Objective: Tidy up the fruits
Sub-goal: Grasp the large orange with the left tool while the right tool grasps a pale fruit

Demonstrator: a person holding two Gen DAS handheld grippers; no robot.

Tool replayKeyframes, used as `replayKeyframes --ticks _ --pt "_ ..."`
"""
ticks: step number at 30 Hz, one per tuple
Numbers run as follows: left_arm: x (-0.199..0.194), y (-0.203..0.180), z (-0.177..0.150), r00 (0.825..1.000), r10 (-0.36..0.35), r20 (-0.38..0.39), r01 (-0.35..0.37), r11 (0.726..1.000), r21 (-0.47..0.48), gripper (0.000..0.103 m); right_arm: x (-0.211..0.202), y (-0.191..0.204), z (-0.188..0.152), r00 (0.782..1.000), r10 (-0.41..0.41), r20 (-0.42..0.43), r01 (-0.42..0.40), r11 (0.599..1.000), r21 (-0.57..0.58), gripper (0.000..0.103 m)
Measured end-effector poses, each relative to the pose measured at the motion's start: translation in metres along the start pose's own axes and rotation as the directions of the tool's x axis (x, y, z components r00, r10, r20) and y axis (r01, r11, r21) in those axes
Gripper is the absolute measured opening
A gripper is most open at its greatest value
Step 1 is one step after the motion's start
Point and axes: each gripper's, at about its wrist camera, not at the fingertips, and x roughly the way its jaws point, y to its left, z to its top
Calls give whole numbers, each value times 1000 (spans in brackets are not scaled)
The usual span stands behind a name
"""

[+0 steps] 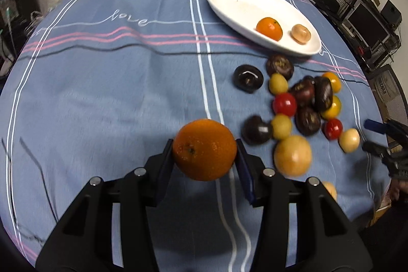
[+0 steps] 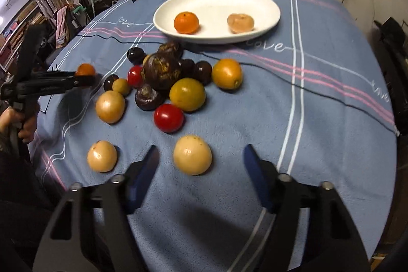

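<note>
The left gripper (image 1: 204, 153) was clamped by its blue pads on a large round orange (image 1: 204, 149), lifted clear of the blue striped tablecloth (image 1: 102, 93) and well short of the white oval plate (image 1: 255, 9); a slip could be expected from so round a fruit. The right gripper (image 2: 201, 157) was held open around a pale yellow round fruit (image 2: 192, 154), untouched by either pad. That fruit could be nudged into its pale neighbour (image 2: 102, 156) if one pad were landed first.
</note>
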Motion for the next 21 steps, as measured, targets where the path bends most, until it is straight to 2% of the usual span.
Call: replayKeyframes --ticks 5,9,13,21 --pt "-11 -5 -11 1000 21 11 -21 1000 3 47 13 5 -1 999 33 -40 -34 999 -28 62" --pt "-15 -6 -18 999 30 14 -30 1000 -8 47 23 12 -1 996 47 -78 -52 997 -65 50" --pt "-16 -3 -22 999 37 10 -36 999 -17 47 32 8 -2 995 47 -91 -51 998 -40 38" --pt "-17 -3 -22 999 31 9 -31 999 -10 47 22 3 -3 997 53 -48 -54 999 -9 37"
